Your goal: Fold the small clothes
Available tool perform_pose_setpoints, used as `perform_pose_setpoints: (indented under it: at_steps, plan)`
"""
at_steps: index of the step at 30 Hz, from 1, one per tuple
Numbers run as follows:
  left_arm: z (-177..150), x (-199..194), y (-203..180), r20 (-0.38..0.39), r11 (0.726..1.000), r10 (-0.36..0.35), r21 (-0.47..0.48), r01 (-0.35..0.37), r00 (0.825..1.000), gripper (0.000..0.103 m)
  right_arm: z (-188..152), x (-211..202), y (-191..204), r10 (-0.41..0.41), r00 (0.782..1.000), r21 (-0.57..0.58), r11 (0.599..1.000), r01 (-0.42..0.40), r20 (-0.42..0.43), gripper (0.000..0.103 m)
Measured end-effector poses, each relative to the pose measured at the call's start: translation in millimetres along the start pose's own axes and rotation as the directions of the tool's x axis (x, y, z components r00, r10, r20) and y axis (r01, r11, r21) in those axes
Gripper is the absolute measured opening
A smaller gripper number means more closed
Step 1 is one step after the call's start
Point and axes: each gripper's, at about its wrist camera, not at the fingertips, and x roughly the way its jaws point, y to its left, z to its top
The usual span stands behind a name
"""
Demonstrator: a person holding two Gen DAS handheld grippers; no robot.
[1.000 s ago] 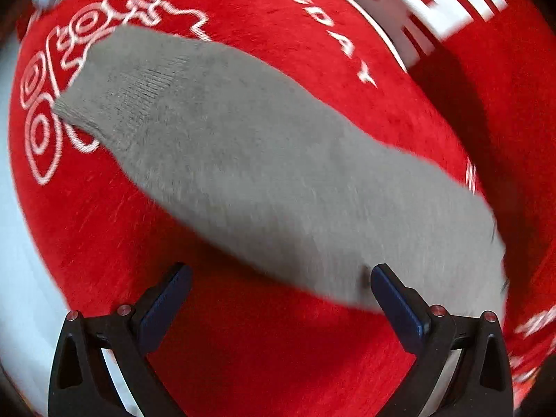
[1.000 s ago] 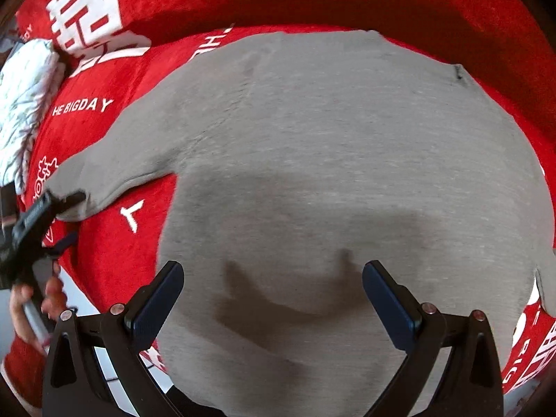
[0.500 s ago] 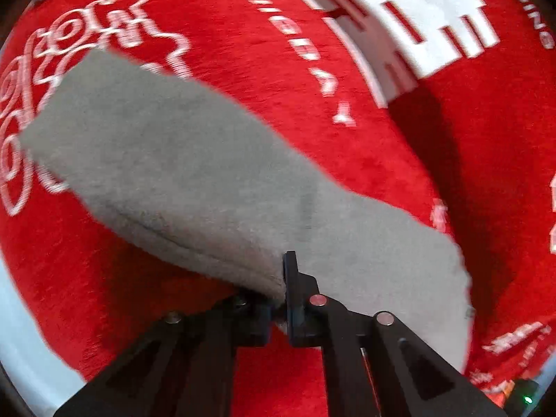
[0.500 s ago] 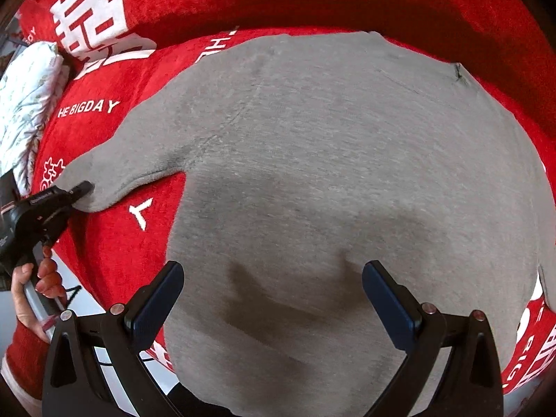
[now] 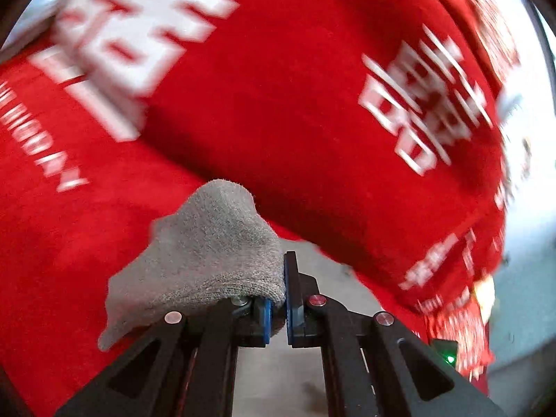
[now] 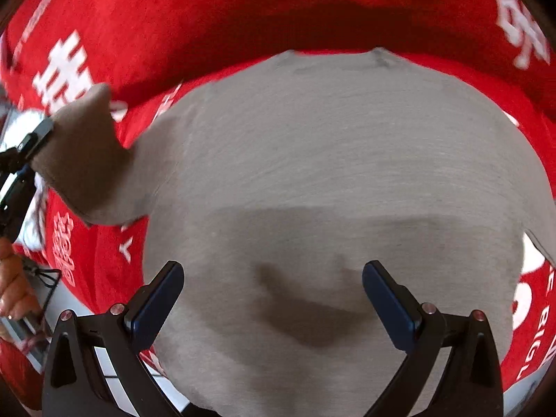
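Observation:
A grey knit sweater (image 6: 340, 180) lies flat on a red cloth. My left gripper (image 5: 277, 299) is shut on the cuff of its grey sleeve (image 5: 208, 250) and holds it lifted off the cloth. The lifted sleeve (image 6: 83, 166) and the left gripper (image 6: 31, 146) also show at the left of the right wrist view. My right gripper (image 6: 272, 299) is open and empty, hovering over the sweater's lower body.
The red cloth (image 5: 295, 111) with white characters and letters covers the surface under the sweater. Its edge and a pale floor (image 5: 528, 278) show at the right of the left wrist view. A person's hand (image 6: 10, 285) holds the left gripper.
My left gripper shut on the sleeve cuff, then lifted it and swung it up toward the sweater's body. The right gripper stayed open over the sweater.

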Motion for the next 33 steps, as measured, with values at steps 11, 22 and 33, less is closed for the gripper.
perform_pose_setpoints:
  at_steps: [11,22,33]
  plan:
    - [-91.3,185.4,-144.4,-0.330,0.900,0.224,0.431,-0.065,0.917,0.007,-7.3,-19.4,-116.2,-0.063,0.998,0.232,0.971,0.056,0.025,0.102]
    - [-111.3,163.7,-144.9,-0.255,0.790,0.423,0.574,-0.216,0.870,0.091,7.9,-24.6,-111.0,-0.097,0.994,0.168,0.982,0.088,0.041,0.102]
    - [-50.7,73.4,-28.5,-0.176,0.694,0.693,0.426,-0.581,0.699,0.091,36.9,27.2,53.8,-0.292,0.923,-0.533,0.754,0.384,0.252,0.102]
